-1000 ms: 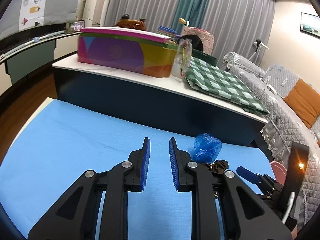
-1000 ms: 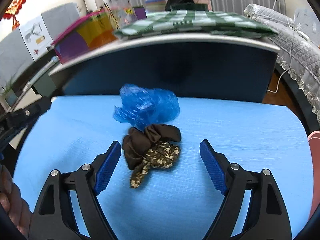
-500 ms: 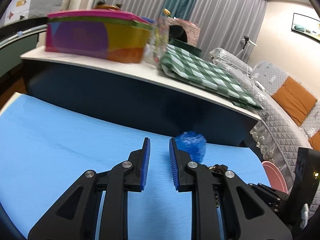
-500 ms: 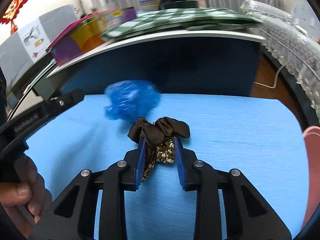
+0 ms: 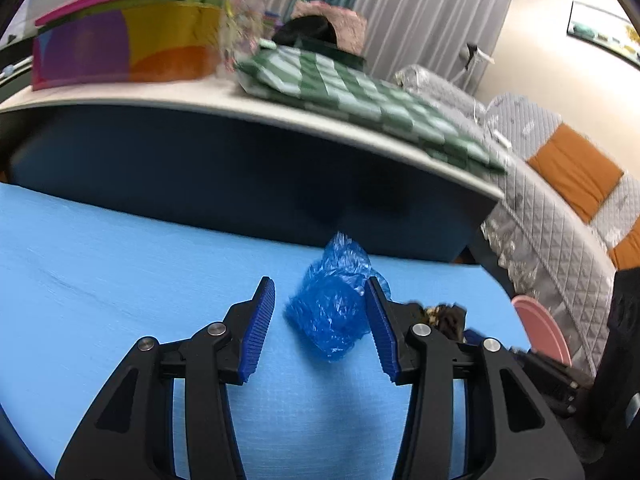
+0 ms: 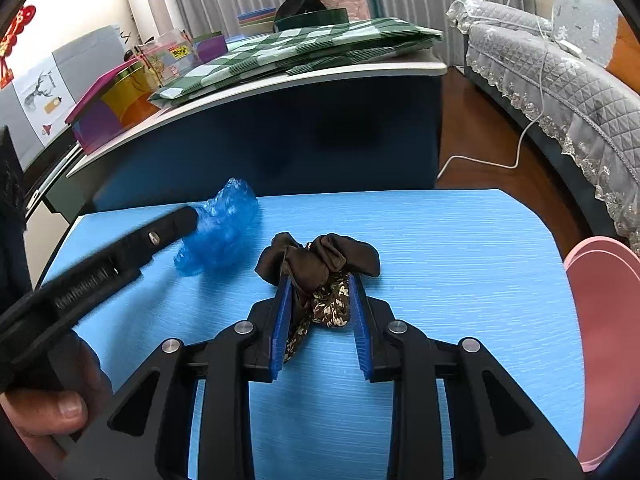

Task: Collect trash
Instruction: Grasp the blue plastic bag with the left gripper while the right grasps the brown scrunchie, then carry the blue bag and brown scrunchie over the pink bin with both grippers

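Observation:
A crumpled blue plastic wad [image 5: 334, 312] lies on the blue mat [image 5: 120, 280]. My left gripper [image 5: 320, 300] straddles it, jaws opening; the wad sits between them against the right pad with a gap on the left side. In the right wrist view the same blue wad [image 6: 220, 232] shows with the left gripper's finger [image 6: 160, 236] beside it. My right gripper [image 6: 318, 288] is shut on a brown cloth scrunchie with a floral part [image 6: 320, 264], pads pressing its near end. That scrunchie [image 5: 444, 316] peeks out behind the left gripper's right finger.
A dark blue counter with a white top [image 6: 280, 120] stands just behind the mat, bearing a green checked cloth [image 6: 300, 52] and a colourful box [image 5: 120, 52]. A pink round container [image 6: 604, 320] sits at the mat's right edge. A grey quilted sofa [image 6: 560, 80] lies further right.
My left gripper moved right and down to the blue wad and its jaws spread around it. My right gripper closed from wide open onto the scrunchie.

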Available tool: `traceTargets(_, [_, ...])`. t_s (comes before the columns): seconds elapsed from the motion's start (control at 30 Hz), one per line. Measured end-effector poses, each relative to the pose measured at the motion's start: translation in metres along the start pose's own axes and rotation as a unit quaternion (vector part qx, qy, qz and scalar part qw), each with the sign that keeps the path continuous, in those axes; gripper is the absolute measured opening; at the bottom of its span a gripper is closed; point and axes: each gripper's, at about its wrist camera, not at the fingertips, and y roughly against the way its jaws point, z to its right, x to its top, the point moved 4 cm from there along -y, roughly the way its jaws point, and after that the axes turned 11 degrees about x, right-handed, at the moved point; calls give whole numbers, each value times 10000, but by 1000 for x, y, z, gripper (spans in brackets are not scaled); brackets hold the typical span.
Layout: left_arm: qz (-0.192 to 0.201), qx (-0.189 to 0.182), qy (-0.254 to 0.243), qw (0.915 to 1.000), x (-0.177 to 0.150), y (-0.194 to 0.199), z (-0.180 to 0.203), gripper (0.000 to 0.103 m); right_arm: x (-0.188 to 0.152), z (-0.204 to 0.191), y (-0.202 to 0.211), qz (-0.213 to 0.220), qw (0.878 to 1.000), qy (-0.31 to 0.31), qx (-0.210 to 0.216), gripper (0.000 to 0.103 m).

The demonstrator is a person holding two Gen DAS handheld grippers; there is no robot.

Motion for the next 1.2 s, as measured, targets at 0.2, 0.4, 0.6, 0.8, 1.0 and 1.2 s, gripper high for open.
traceTargets(0.2, [-255,66,-164,9995,-9,-5,7,10,1,5,13,84,9999,-110,-71,21])
traceTargets(0.4, [-184,114,-197,9996,-11,9,10,1,2,13,38,199,9994,-243,-137,0])
traceTargets(0.6, [-58,140,-242,9996,-11,34,13,1,-3,20,55,257,9989,-387,-76,1])
traceTargets(0.8, [-14,247,-179,9995,-15,53,-2,1,-4,12,61,429,9983,-385,17,50])
traceTargets(1.0, [6,390,-118,9992,-13,60,-22,1,-1,10,36,247,9989,-385,-42,68])
traceTargets(1.2, [-22,465,-131,9988,-13,55,-29,1,-1,6,8,2,9994,-347,-60,76])
